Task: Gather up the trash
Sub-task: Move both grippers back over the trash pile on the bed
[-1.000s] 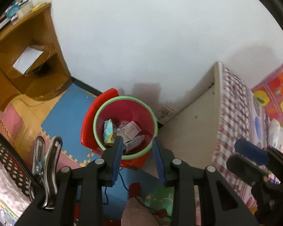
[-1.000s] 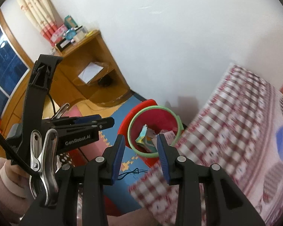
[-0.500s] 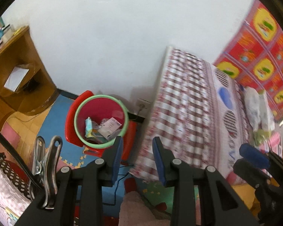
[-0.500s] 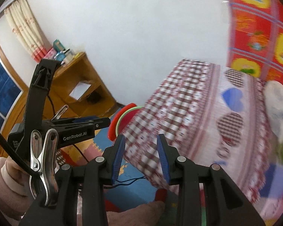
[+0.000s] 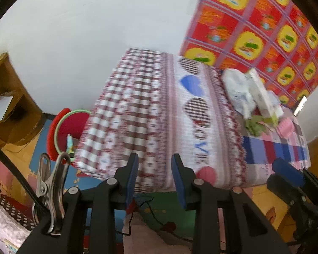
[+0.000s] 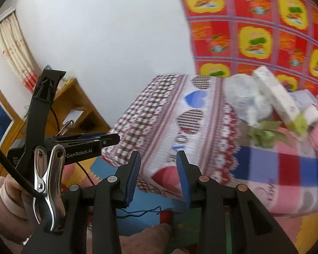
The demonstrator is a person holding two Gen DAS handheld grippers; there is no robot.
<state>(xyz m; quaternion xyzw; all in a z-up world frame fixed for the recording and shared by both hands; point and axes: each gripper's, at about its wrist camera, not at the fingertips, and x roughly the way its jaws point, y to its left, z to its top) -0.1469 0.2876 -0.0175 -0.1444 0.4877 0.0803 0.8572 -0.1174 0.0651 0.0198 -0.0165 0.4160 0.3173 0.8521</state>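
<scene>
The bed [image 5: 159, 114] with its red-and-white checked cover takes the middle of both views, and everything here is placed relative to it. On the far right part of the bed, near the red and yellow patterned wall covering [image 5: 265, 27], lies a pile of trash [image 5: 250, 97]: a crumpled white plastic bag [image 5: 235, 89], a long white carton [image 5: 262, 95] leaning across it, and some green leafy scraps [image 5: 254, 124] just in front of them. In the right wrist view the same pile [image 6: 265, 105] sits on the upper right of the bed, a little blurred.

To the left of the bed, on the floor and partly hidden behind the bed's corner, stands the red bin with a green rim [image 5: 70, 127]; some paper scraps are seen inside it. Further left of the bed is a wooden shelf unit [image 5: 8, 105].

The left gripper [image 5: 154, 182] is in front of the near edge of the bed, its blue fingers [image 5: 131, 177] apart with nothing between them. The right gripper [image 6: 159, 177] is also before the near edge, its fingers [image 6: 183, 175] apart and empty too. The pile is well apart from both grippers.
</scene>
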